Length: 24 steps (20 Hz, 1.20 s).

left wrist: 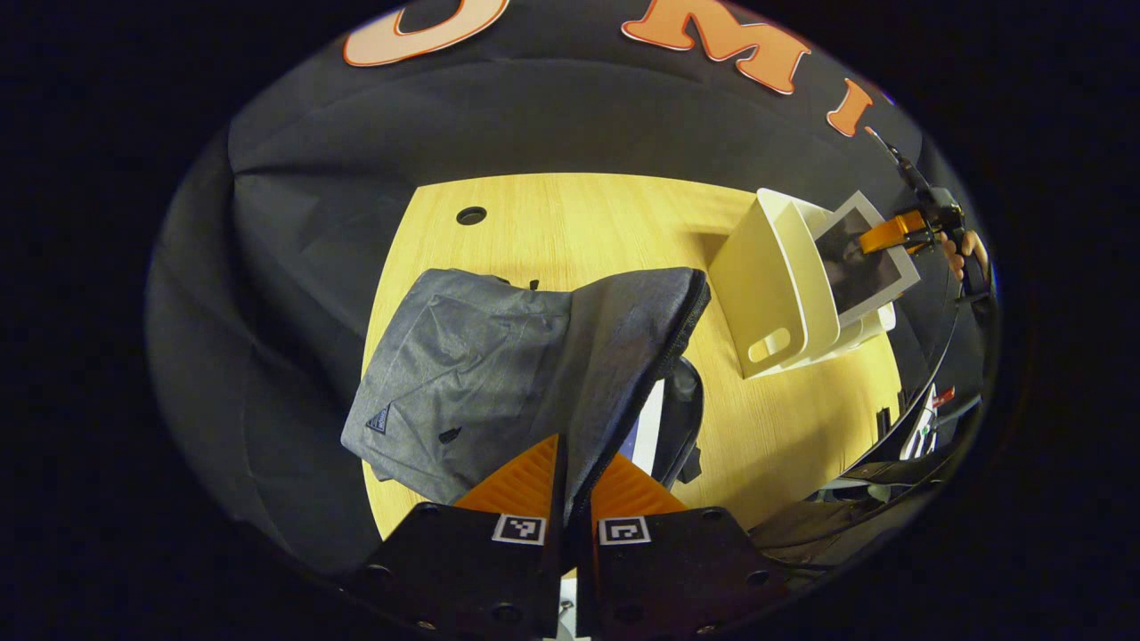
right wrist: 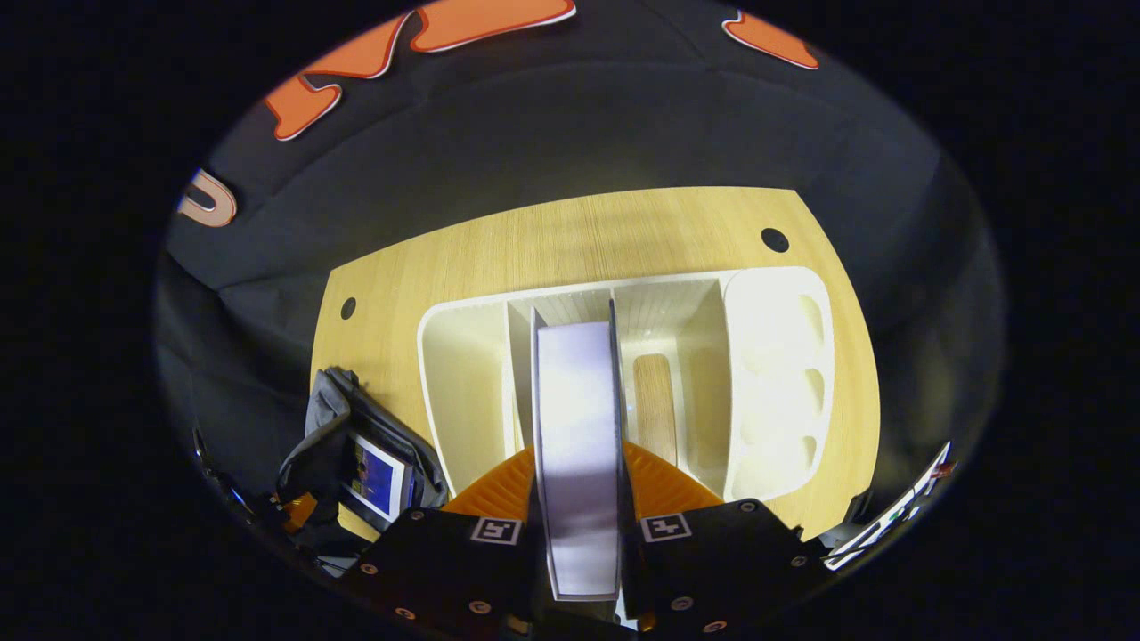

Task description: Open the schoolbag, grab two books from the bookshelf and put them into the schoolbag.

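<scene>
Two tools are at work over the wooden worktop [left wrist: 552, 223]; the left tool [left wrist: 570, 499] is pinched shut on the raised flap of the grey schoolbag [left wrist: 499, 365], holding its zipped mouth open, with a book [right wrist: 378, 476] already showing inside; the right tool [right wrist: 579, 525] is clamped on a white-edged book [right wrist: 577, 418] standing in a middle slot of the cream bookshelf [right wrist: 775, 374]; bag and bookshelf sit near each other.
</scene>
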Available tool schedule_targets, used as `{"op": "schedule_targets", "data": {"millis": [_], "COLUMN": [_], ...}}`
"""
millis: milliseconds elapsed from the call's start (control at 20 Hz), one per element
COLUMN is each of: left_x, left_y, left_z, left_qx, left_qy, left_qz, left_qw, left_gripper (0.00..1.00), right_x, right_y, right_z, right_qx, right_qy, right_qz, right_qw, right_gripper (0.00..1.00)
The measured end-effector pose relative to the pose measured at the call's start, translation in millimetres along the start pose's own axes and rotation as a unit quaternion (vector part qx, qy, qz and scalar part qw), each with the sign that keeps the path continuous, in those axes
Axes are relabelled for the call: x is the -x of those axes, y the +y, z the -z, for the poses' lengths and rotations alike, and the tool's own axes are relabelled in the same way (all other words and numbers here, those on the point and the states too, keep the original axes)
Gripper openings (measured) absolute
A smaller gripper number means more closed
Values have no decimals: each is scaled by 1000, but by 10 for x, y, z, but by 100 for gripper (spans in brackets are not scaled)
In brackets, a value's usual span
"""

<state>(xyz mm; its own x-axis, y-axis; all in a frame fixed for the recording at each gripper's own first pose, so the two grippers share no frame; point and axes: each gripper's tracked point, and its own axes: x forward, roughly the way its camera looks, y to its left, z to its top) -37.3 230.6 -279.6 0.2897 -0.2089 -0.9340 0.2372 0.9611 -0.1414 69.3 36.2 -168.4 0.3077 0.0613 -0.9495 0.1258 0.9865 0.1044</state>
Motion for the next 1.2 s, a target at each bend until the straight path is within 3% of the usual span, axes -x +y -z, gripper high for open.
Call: {"op": "schedule_targets", "data": {"millis": [50,350,750,1200], "left_x": [5,8,-15,22], "left_y": [11,32,78,175], "left_z": [3,22,28,-9], "left_qx": [-6,-29,-61,-91], "left_qy": [-2,-8,-12,-16], "left_qz": [4,31,60,77], "left_qw": [1000,999,996,993], "left_gripper": [8,8,8,8], "right_x": [86,560,1116,1346], "right_y": [6,21,210,707], "right_z": [20,189,457,823], "right_qx": [-6,-31,-69,-68], "right_qy": [-6,-39,-77,-93], "right_qz": [-1,5,-16,-78], "right_qw": [1000,999,995,990], "right_gripper": [34,33,33,33]}}
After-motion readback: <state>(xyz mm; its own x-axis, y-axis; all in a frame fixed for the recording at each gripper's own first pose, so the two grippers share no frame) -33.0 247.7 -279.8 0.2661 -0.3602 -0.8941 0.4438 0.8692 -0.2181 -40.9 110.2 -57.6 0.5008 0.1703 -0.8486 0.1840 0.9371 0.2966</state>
